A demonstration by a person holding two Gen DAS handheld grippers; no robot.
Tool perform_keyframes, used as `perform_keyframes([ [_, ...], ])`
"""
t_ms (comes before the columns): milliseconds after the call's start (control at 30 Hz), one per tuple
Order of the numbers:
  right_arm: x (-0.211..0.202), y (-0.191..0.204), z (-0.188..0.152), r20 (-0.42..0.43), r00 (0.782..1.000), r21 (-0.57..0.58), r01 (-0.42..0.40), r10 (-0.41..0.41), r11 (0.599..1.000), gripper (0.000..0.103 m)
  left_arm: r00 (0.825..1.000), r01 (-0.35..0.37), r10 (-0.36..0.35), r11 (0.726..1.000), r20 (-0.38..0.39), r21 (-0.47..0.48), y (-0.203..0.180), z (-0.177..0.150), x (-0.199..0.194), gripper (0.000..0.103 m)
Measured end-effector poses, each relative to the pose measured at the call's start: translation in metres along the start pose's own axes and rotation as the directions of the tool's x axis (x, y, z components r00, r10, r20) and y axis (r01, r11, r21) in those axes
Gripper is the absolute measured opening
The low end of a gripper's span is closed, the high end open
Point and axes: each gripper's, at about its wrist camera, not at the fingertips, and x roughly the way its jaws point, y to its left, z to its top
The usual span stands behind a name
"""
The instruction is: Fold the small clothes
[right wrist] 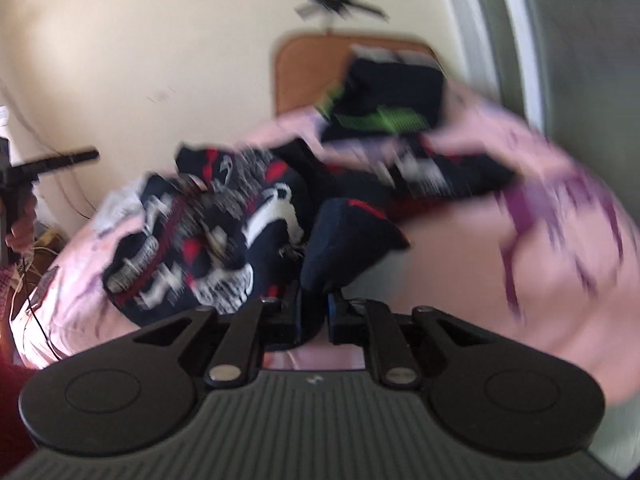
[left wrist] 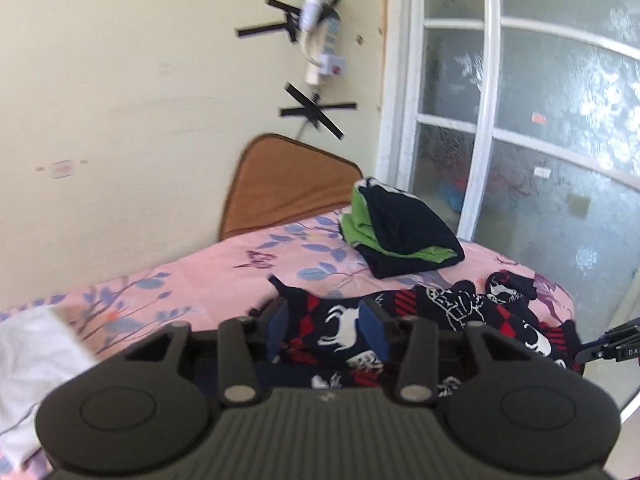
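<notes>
A small dark navy garment with red and white prints [left wrist: 440, 312] lies crumpled on the pink floral bedsheet [left wrist: 168, 280]. My left gripper [left wrist: 327, 330] is open, its blue pads either side of the garment's near edge. In the blurred right wrist view my right gripper [right wrist: 314, 316] is shut on a dark fold of the same garment [right wrist: 224, 240] and holds it lifted off the bedsheet [right wrist: 500, 260]. The right gripper's tip shows at the left view's right edge [left wrist: 608, 344]. The left gripper shows at the right view's left edge [right wrist: 52, 164].
A folded navy and green garment [left wrist: 400, 228] sits at the back of the bed, also in the right view [right wrist: 392, 104]. A brown headboard [left wrist: 288, 184] stands against the cream wall. A white cloth [left wrist: 36, 364] lies at left. Frosted glass doors [left wrist: 540, 140] stand at right.
</notes>
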Motion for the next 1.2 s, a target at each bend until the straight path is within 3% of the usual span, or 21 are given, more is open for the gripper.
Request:
perform_keyframes([
  [33,-0.001,-0.004,-0.001,0.036,0.998,0.014,0.042,-0.042,0.999,0.027,1.000,0.008,-0.008,1.000,-0.024,0.007,-0.002,-0.002,0.011,0.060],
  [67,-0.006,-0.010,0.001,0.083,0.995,0.043,0.049,-0.053,0.998,0.027,0.999,0.007,-0.006,1.000,-0.045,0.005,-0.004,-0.001,0.027,0.065],
  [133,-0.015,-0.029,0.010,0.180,0.984,0.139,-0.019,-0.006,0.990,0.030,0.997,-0.002,0.000,1.000,-0.081,-0.022,-0.004,-0.001,0.054,0.070],
  [200,-0.015,-0.038,0.018,0.234,0.972,0.172,-0.061,0.020,0.983,0.037,0.987,0.014,-0.036,0.990,-0.157,-0.137,0.007,-0.002,0.085,0.076],
  [267,-0.007,-0.031,0.025,0.243,0.970,0.142,-0.057,0.021,0.988,0.042,0.971,0.048,-0.112,0.956,-0.210,-0.289,0.017,-0.008,0.108,0.075],
  [300,-0.001,-0.025,0.030,0.243,0.969,0.111,-0.066,0.037,0.992,0.043,0.966,0.072,-0.150,0.939,-0.212,-0.336,0.018,-0.013,0.115,0.072],
  [367,0.010,-0.005,0.036,0.244,0.966,0.026,-0.099,0.090,0.995,0.044,0.962,0.087,-0.168,0.937,-0.216,-0.338,0.011,-0.021,0.124,0.061],
  [433,0.028,0.022,0.049,0.251,0.955,-0.081,-0.142,0.158,0.986,0.050,0.947,0.112,-0.195,0.945,-0.255,-0.308,0.000,-0.028,0.133,0.002],
  [500,0.049,0.054,0.066,0.232,0.950,-0.195,-0.167,0.211,0.967,0.053,0.931,0.143,-0.234,0.939,-0.279,-0.312,-0.007,-0.035,0.133,0.002],
  [533,0.059,0.068,0.074,0.212,0.951,-0.248,-0.170,0.224,0.954,0.053,0.934,0.146,-0.230,0.944,-0.275,-0.295,-0.010,-0.037,0.128,0.002],
  [667,0.111,0.112,0.104,0.147,0.962,-0.410,-0.154,0.232,0.899,0.053,0.958,0.131,-0.195,0.951,-0.213,-0.279,0.002,-0.034,0.079,0.002],
  [833,0.174,0.134,0.129,0.038,0.978,-0.466,-0.164,0.205,0.870,0.053,0.988,0.037,-0.078,0.958,-0.135,-0.284,0.024,-0.021,0.014,0.002],
  [867,0.180,0.137,0.131,0.015,0.979,-0.478,-0.171,0.203,0.861,0.040,0.990,0.018,-0.057,0.957,-0.126,-0.288,0.028,-0.019,0.005,0.002],
  [900,0.184,0.142,0.130,-0.012,0.979,-0.493,-0.184,0.205,0.850,0.011,0.992,0.004,-0.039,0.957,-0.117,-0.291,0.032,-0.017,-0.002,0.002],
  [967,0.178,0.145,0.129,-0.027,0.976,-0.499,-0.200,0.215,0.843,0.006,0.995,-0.018,-0.012,0.956,-0.102,-0.292,0.037,-0.013,-0.013,0.002],
  [1067,0.138,0.139,0.121,-0.039,0.939,-0.458,-0.321,0.342,0.829,0.005,0.997,-0.036,0.016,0.955,-0.071,-0.293,0.045,-0.005,-0.023,0.002],
  [1200,0.062,0.119,0.081,-0.080,0.844,-0.454,-0.505,0.531,0.734,0.005,0.999,-0.036,0.026,0.963,-0.040,-0.267,0.050,0.012,-0.021,0.003],
])
